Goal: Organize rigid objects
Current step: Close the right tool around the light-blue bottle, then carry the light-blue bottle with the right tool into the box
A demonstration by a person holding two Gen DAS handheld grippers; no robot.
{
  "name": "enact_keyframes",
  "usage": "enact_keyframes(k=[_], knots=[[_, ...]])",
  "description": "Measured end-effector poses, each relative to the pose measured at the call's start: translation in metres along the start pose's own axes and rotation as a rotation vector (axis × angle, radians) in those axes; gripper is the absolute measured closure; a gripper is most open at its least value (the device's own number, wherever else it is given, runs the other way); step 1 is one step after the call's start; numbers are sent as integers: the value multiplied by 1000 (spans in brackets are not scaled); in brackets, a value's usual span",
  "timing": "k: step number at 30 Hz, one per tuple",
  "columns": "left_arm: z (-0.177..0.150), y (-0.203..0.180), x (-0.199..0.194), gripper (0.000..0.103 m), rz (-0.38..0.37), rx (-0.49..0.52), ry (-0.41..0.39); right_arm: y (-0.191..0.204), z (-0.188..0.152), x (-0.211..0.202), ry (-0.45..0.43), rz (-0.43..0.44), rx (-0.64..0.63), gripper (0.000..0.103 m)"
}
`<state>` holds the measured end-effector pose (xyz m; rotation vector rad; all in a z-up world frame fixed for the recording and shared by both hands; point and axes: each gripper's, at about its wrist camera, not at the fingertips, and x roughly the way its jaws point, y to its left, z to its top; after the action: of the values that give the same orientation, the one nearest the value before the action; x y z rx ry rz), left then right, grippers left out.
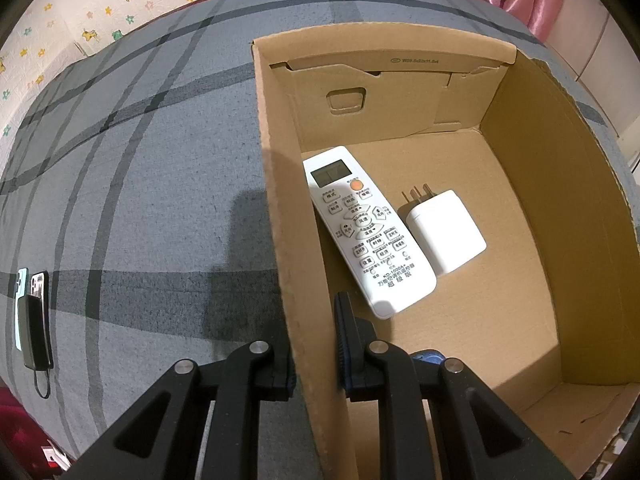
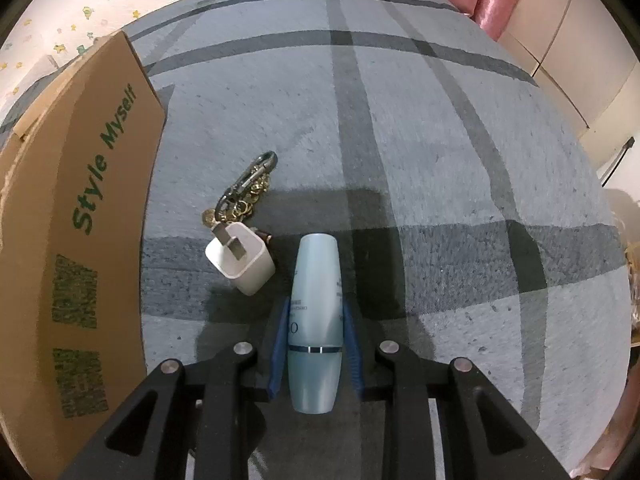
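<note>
the step in hand looks like the pickup of the pale blue bottle [image 2: 315, 320]: the right tongs [image 2: 315, 344] have it between their blue pads [image 2: 352, 344], which sit tight against its flanks near the silver band, so it reads as gripped though not yet lifted off the grey plaid bed cover [image 2: 440, 160]. the left tongs [image 1: 316, 344] are clamped on the near side wall of the cardboard box [image 1: 288, 240], one finger outside and one inside, steadying it.

taking the box as landmark: the bottle lies outside it, off its printed outer wall, with a small white plug [image 2: 242, 264] and a bunch of keys on a carabiner [image 2: 244, 192] between bottle and box. inside the box, on its floor, a white remote [image 1: 364, 232] lies next to a white charger [image 1: 444, 232]. on the far side of the box from the bottle, well apart, lie two phones and a dark power bank [image 1: 34, 316].

the next move probably calls for a clean lift and a carry over the box wall, then a low release on bare cardboard beside the remote.

the bottle is smooth, glossy and tapered, likely to slip or roll; the box is matte corrugated board with thin, flexible walls; the cover is coarse woven cloth; the keys are loose metal.
</note>
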<state>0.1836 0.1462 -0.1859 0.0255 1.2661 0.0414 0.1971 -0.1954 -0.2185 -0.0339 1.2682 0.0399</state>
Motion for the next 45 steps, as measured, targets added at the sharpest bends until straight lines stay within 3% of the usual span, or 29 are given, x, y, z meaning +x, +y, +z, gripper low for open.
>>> enact_keyframes(k=[31,45], knots=[[0,-2,2,86,1,-5,2,35,36,-76,-150,34,-77,77],[1,-2,3,86,-2,-9,3,79,50,-114,-220,87,-162,77]])
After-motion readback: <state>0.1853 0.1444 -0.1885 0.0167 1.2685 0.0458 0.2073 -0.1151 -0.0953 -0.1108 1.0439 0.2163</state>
